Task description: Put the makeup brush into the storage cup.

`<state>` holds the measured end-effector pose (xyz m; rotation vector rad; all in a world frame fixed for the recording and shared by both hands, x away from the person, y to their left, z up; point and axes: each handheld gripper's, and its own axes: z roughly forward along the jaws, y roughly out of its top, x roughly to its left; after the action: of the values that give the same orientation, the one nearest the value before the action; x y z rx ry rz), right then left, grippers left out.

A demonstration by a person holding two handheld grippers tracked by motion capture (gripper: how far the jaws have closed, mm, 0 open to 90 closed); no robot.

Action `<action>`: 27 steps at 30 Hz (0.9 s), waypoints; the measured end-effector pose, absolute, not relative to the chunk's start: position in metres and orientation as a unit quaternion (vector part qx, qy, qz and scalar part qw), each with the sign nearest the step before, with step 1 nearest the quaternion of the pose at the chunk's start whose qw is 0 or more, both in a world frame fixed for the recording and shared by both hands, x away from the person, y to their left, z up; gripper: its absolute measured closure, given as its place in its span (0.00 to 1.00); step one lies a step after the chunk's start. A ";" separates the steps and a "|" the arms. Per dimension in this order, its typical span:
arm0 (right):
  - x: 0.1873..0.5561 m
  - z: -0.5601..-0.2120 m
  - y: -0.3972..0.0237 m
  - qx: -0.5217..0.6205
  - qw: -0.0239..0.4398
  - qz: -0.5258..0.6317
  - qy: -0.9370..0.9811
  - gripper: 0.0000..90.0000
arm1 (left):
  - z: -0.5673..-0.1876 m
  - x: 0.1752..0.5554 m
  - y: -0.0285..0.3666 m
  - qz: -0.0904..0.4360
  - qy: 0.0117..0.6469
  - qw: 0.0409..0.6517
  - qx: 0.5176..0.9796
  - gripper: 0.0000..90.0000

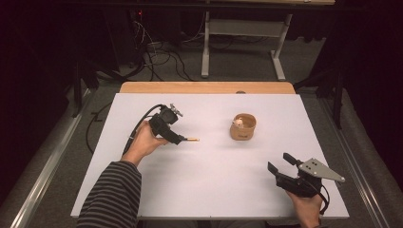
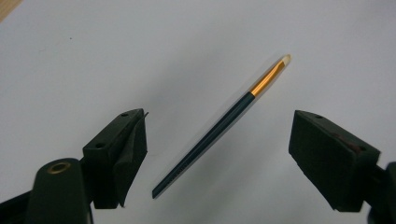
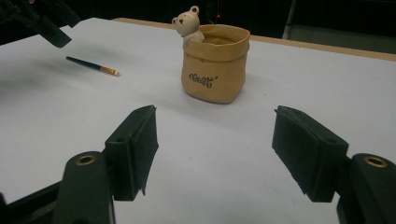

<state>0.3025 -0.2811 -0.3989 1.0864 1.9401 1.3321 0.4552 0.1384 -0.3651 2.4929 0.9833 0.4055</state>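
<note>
Brush: a thin paintbrush (image 2: 219,127) lies flat on the white table (image 1: 214,185), left of centre, well apart from the bear pot (image 1: 243,127).
Long axis: roughly left to right across the table, bristle tip (image 2: 285,59) toward the pot, dark handle end toward the left gripper (image 2: 217,154).
Left gripper: jaws apart and empty — they straddle the handle end from above without touching it.
Right gripper: (image 3: 215,154) jaws apart, empty, near the right front edge, pointed at the pot.
Nearer hand: the left, by far.
Coming move: likely lower and close across the handle — the jaws already sit crosswise to the shaft.
</note>
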 end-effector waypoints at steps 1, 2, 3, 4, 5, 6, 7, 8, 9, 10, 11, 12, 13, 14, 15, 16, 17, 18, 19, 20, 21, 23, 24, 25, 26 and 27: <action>0.302 -0.399 -0.281 0.403 0.271 0.494 0.721 0.37 | -0.366 0.455 0.137 0.148 0.354 0.212 0.899 0.22; 0.303 -0.399 -0.281 0.403 0.270 0.495 0.721 0.37 | -0.366 0.456 0.136 0.147 0.353 0.210 0.900 0.22; 0.303 -0.399 -0.281 0.402 0.271 0.495 0.721 0.37 | -0.367 0.456 0.136 0.146 0.351 0.208 0.901 0.22; 0.303 -0.399 -0.280 0.403 0.272 0.494 0.721 0.37 | -0.368 0.457 0.135 0.145 0.351 0.207 0.902 0.22; 0.303 -0.399 -0.280 0.403 0.272 0.494 0.721 0.37 | -0.370 0.457 0.134 0.143 0.350 0.202 0.903 0.22; 0.302 -0.399 -0.281 0.405 0.273 0.494 0.720 0.37 | -0.371 0.458 0.134 0.143 0.347 0.196 0.906 0.22; 0.302 -0.399 -0.281 0.406 0.274 0.494 0.718 0.37 | -0.372 0.459 0.133 0.142 0.346 0.193 0.907 0.23; 0.302 -0.399 -0.281 0.406 0.274 0.494 0.718 0.37 | -0.373 0.459 0.133 0.141 0.345 0.192 0.908 0.23; 0.303 -0.399 -0.282 0.405 0.273 0.494 0.719 0.37 | -0.375 0.460 0.133 0.139 0.346 0.192 0.908 0.23; 0.303 -0.400 -0.282 0.405 0.273 0.494 0.719 0.37 | -0.376 0.461 0.132 0.136 0.346 0.189 0.909 0.23; 0.303 -0.400 -0.281 0.405 0.272 0.494 0.719 0.37 | -0.378 0.462 0.132 0.131 0.345 0.188 0.910 0.23; 0.303 -0.400 -0.281 0.405 0.272 0.494 0.719 0.37 | -0.378 0.462 0.132 0.131 0.345 0.188 0.910 0.23; 0.303 -0.400 -0.281 0.405 0.271 0.494 0.720 0.37 | -0.379 0.463 0.131 0.129 0.344 0.187 0.911 0.23; 0.303 -0.400 -0.281 0.404 0.270 0.494 0.721 0.37 | -0.380 0.463 0.131 0.126 0.344 0.187 0.911 0.24; 0.303 -0.400 -0.281 0.406 0.270 0.492 0.721 0.37 | -0.382 0.464 0.130 0.123 0.345 0.185 0.912 0.24; 0.303 -0.400 -0.281 0.406 0.269 0.492 0.721 0.37 | -0.383 0.465 0.130 0.120 0.345 0.183 0.913 0.25; 0.303 -0.400 -0.280 0.406 0.269 0.492 0.722 0.37 | -0.385 0.466 0.130 0.117 0.345 0.180 0.914 0.26; 0.303 -0.400 -0.280 0.406 0.269 0.492 0.722 0.37 | -0.386 0.467 0.130 0.114 0.345 0.178 0.915 0.26; 0.303 -0.400 -0.280 0.406 0.269 0.491 0.722 0.37 | -0.388 0.468 0.130 0.109 0.346 0.174 0.915 0.26; 0.303 -0.400 -0.280 0.406 0.269 0.491 0.722 0.37 | -0.390 0.469 0.130 0.107 0.348 0.171 0.916 0.27; 0.303 -0.400 -0.280 0.406 0.269 0.491 0.722 0.36 | -0.391 0.469 0.130 0.106 0.348 0.169 0.916 0.27; 0.303 -0.401 -0.280 0.403 0.268 0.492 0.724 0.37 | -0.392 0.470 0.129 0.105 0.348 0.167 0.916 0.27; 0.304 -0.401 -0.280 0.403 0.266 0.491 0.725 0.36 | -0.393 0.470 0.129 0.103 0.348 0.167 0.917 0.27; 0.303 -0.402 -0.279 0.404 0.265 0.489 0.727 0.37 | -0.394 0.471 0.128 0.104 0.348 0.166 0.917 0.28; 0.304 -0.402 -0.279 0.401 0.266 0.488 0.728 0.37 | -0.394 0.471 0.127 0.105 0.349 0.165 0.917 0.28; 0.304 -0.402 -0.279 0.401 0.266 0.488 0.728 0.37 | -0.394 0.471 0.127 0.105 0.349 0.165 0.917 0.28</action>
<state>0.3039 -0.2790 -0.4017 1.0831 1.9661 1.3181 0.4706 0.1269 -0.3945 2.6111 0.9929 0.2986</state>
